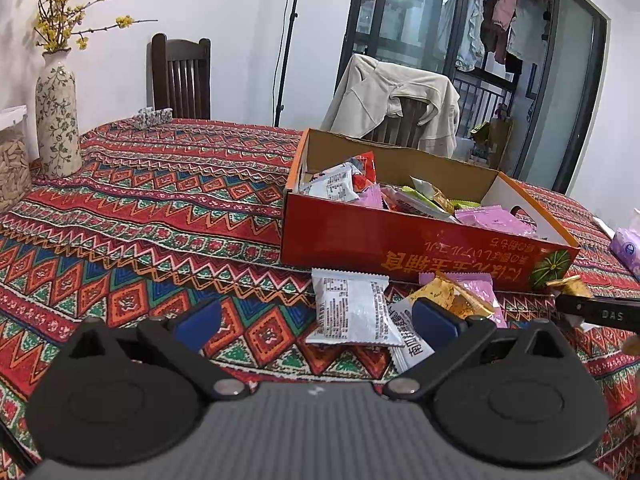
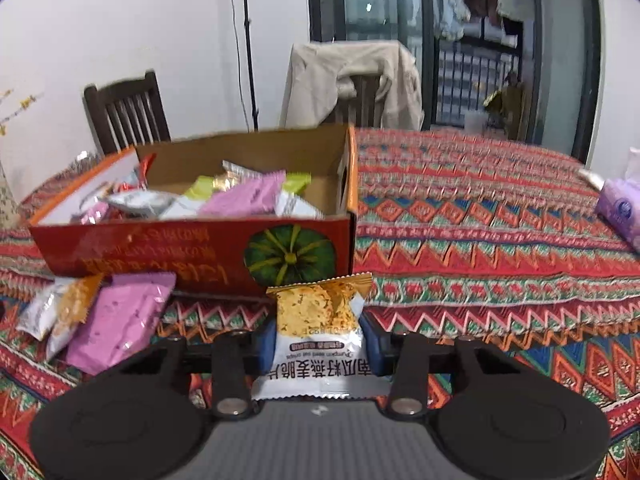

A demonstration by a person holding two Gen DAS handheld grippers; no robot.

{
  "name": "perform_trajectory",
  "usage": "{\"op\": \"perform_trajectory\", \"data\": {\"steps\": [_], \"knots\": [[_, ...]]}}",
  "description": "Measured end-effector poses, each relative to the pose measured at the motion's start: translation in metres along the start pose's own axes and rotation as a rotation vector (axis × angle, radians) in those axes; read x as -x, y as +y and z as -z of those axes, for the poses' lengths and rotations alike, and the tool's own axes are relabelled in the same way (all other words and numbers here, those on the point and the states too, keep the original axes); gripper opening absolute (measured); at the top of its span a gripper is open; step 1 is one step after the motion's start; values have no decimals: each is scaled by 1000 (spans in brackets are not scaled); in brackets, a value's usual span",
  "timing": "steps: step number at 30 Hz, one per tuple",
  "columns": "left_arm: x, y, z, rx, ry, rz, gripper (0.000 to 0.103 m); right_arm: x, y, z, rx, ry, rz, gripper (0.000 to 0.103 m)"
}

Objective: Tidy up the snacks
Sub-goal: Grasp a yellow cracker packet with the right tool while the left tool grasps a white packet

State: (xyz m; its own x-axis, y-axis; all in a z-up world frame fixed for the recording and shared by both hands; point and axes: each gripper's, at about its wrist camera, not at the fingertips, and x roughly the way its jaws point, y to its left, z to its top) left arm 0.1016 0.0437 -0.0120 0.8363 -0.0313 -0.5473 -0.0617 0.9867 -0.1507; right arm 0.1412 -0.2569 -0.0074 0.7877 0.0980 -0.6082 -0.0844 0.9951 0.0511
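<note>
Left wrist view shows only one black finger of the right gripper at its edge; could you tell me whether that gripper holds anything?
Observer: Yes. The right gripper is shut on a gold-and-white packet, with a pad against each side.
Operator: Thank you. Is the packet over the box yet?
Observer: No. In the right wrist view it sits in front of the box, before the pumpkin picture on the near wall and below the rim.
</note>
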Motion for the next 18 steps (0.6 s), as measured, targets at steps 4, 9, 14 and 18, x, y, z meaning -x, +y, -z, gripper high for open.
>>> {"op": "perform_trajectory", "data": {"steps": [4,9,14,18], "knots": [[-12,-6,-8,9,37,-10,103,12,1,2,-17,-56,-11,42],[-31,-17,-13,-6,92,-41,103,13,0,10,-19,-73,-10,42],[-45,-21,-14,29,131,-48,103,11,1,8,-18,-83,-14,42],[-53,-23,-13,40,146,-64,90,8,3,10,-17,-82,-13,42]]}}
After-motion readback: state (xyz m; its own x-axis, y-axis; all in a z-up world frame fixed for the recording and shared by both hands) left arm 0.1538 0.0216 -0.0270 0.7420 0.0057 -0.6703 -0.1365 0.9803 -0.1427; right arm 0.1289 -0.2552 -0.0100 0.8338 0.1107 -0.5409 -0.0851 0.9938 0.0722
